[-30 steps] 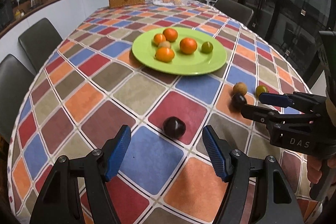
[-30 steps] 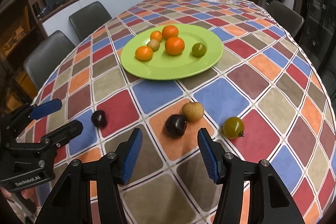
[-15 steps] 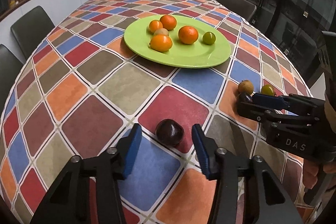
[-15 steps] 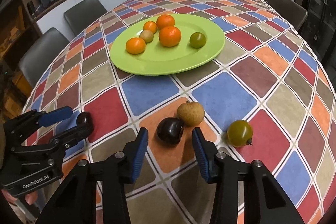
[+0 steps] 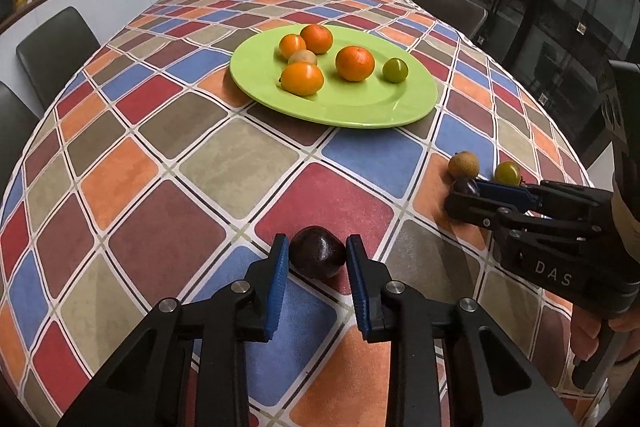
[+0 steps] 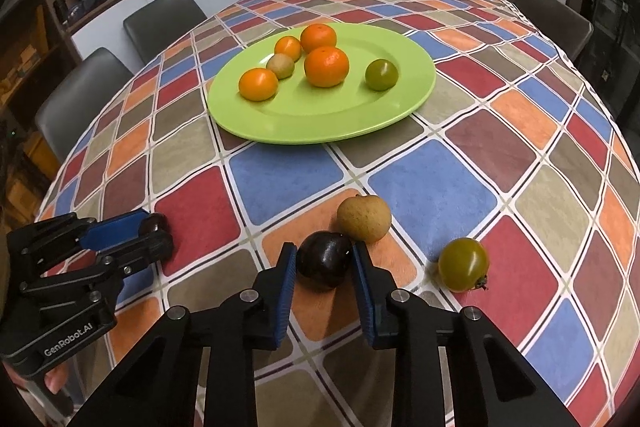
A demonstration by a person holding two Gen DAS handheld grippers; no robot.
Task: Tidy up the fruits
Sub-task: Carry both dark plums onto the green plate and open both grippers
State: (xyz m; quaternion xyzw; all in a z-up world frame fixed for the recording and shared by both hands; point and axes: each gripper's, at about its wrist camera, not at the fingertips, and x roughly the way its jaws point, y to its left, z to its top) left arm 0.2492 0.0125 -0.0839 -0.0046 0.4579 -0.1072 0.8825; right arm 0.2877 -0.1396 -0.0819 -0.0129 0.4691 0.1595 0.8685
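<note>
The left tongs (image 5: 317, 259) are clamped on a dark plum (image 5: 318, 257) that sits on the bench (image 5: 224, 163), at the near edge of a red square of the checked cloth. The plum is nearly round, so no long axis or pointing end can be made out. The right tongs (image 6: 324, 263) are clamped on a second dark plum (image 6: 325, 259), also on the bench, on an orange square; it touches a small brown fruit (image 6: 363, 218) just beyond it, and a green tomato (image 6: 463, 264) lies near on the right, its stalk end turned to the near right. Farther off stands a green plate (image 6: 320, 119) with four oranges, a small brown fruit and a green tomato. The right tool's body reads "DAS" in the left view; the left tool's reads "GenRobot.AI" in the right view.
</note>
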